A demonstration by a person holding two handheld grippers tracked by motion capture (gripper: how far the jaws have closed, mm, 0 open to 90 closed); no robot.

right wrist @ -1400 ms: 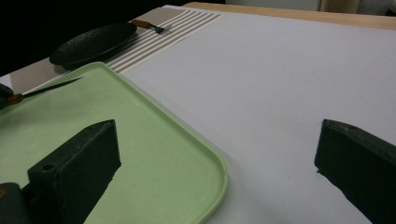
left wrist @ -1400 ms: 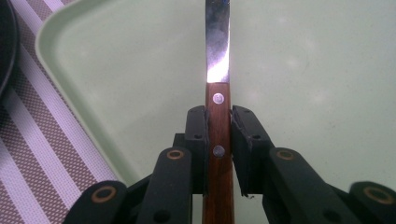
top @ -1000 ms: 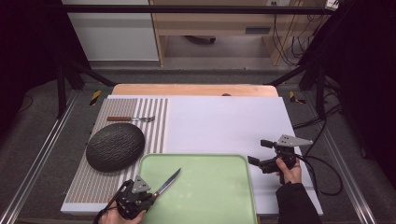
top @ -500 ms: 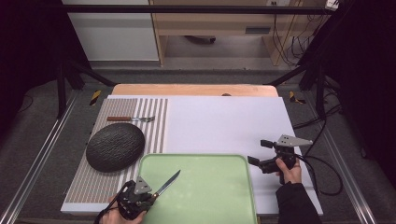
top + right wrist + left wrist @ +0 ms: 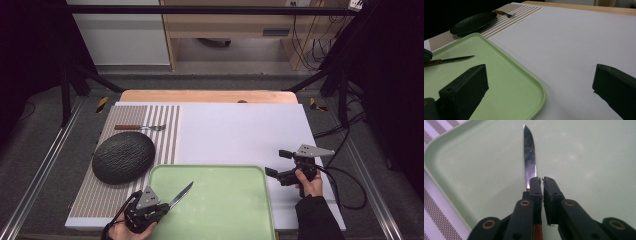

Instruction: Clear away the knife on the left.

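Our left gripper [image 5: 159, 204] has just been closing its jaws and now pinches the knife [image 5: 529, 157] by its handle over the near-left of the green tray [image 5: 235, 175], ready to lift; our right gripper [image 5: 280, 164] stands spread.

Left hand-held gripper [image 5: 161, 206] jaws just closed tighter on the knife [image 5: 180, 195] handle.
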